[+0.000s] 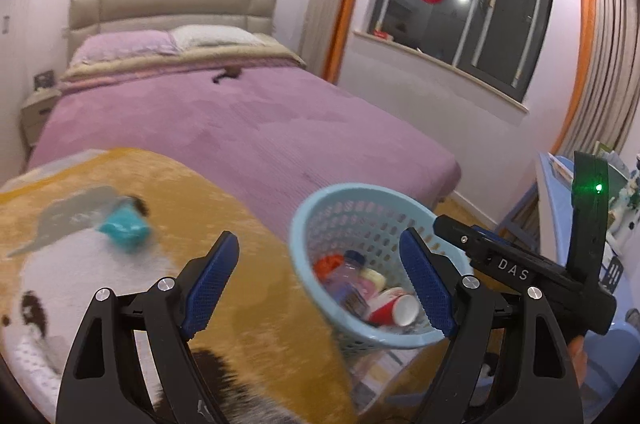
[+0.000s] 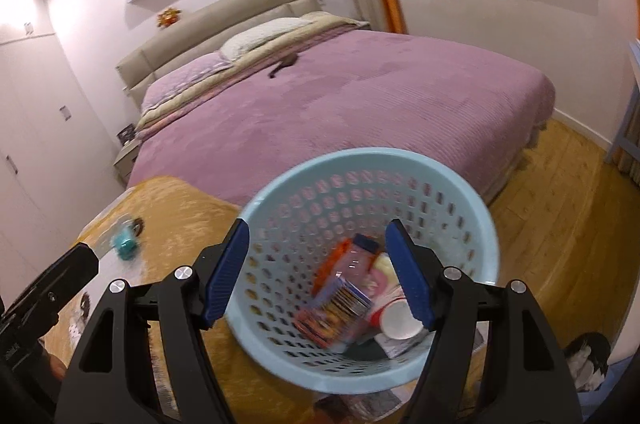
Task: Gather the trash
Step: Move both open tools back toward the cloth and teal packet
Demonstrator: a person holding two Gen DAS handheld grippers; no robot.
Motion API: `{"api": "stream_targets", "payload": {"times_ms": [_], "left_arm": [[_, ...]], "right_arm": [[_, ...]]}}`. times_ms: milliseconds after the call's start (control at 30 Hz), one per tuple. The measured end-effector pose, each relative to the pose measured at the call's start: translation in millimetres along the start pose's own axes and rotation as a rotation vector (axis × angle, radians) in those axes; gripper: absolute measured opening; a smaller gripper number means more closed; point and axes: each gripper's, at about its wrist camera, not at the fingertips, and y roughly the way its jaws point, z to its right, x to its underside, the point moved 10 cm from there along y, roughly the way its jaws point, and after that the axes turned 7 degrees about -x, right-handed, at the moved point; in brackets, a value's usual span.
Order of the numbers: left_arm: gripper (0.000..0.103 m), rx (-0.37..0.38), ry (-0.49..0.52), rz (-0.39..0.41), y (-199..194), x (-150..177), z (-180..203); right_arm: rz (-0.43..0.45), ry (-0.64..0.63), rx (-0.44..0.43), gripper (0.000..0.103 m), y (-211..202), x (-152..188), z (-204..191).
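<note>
The left gripper (image 1: 320, 280) has its fingers spread wide with nothing between the pads. The right gripper (image 2: 318, 274) is also spread; the basket (image 2: 276, 192) sits in front of and under its fingers, but whether a pad touches the rim I cannot tell.

The basket already holds a bottle (image 2: 356, 264), a red cup (image 2: 396, 316) and a printed packet (image 2: 340, 304). 1 piece of trash shows outside it: a teal wad (image 1: 124, 228), lying on the yellow blanket (image 1: 224, 208) beyond and to the left of the left fingers, well apart from them.

Risks, as I judge them:
- The basket looks tilted toward the cameras near the blanket's edge. A knock from the right fingers could tip it and spill its contents.
- The wad looks soft and light. A grip that closes too shallow may push it along the plush blanket instead of pinching it.
- The 2 grippers are close together, with the right one's body just right of the left fingers. Carrying the wad across could make them clash.

Room: open blanket lies around the wad, and the purple bed (image 1: 280, 120) beyond is mostly bare. To the right of the basket the surface drops to the wood floor (image 2: 560, 208).
</note>
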Motion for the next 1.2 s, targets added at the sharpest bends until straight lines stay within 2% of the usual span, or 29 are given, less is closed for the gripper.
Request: {"api": "stream_targets", "payload": {"times_ms": [200, 300, 433, 533, 633, 767, 933, 1133, 1200], "left_arm": [[0.081, -0.124, -0.054, 0.037, -34.6, 8.5, -51.7], [0.081, -0.248, -0.124, 0.058, -57.4, 19.7, -98.0], [0.081, -0.339, -0.249, 0.039, -83.9, 41.8, -159.4], [0.081, -0.389, -0.318, 0.011, -101.1, 61.5, -197.7], [0.081, -0.395, -0.379, -0.011, -113.8, 78.6, -222.7], [0.081, -0.388, -0.396, -0.031, -116.2, 91.8, -229.7], [0.079, -0.361, -0.364, -0.066, -100.6, 98.4, -216.5], [0.063, -0.358, -0.321, -0.137, -66.2, 110.8, -205.7], [0.063, -0.370, -0.307, -0.163, -57.8, 115.2, -205.0]], "right_arm": [[-0.017, -0.079, -0.060, 0.067, 6.5, 6.6, -51.5], [-0.032, -0.117, -0.088, 0.067, 12.2, 12.8, -76.0], [-0.055, -0.173, -0.130, 0.067, 19.4, 20.7, -110.8], [-0.069, -0.217, -0.161, 0.067, 25.2, 25.5, -139.1], [-0.082, -0.257, -0.182, 0.067, 34.1, 31.1, -166.4], [-0.105, -0.303, -0.191, 0.067, 52.1, 40.1, -197.2], [-0.169, -0.342, -0.198, 0.067, 80.1, 54.4, -214.4], [-0.211, -0.379, -0.186, 0.066, 103.0, 65.1, -225.7], [-0.227, -0.393, -0.188, 0.066, 109.6, 66.3, -229.2]]}}
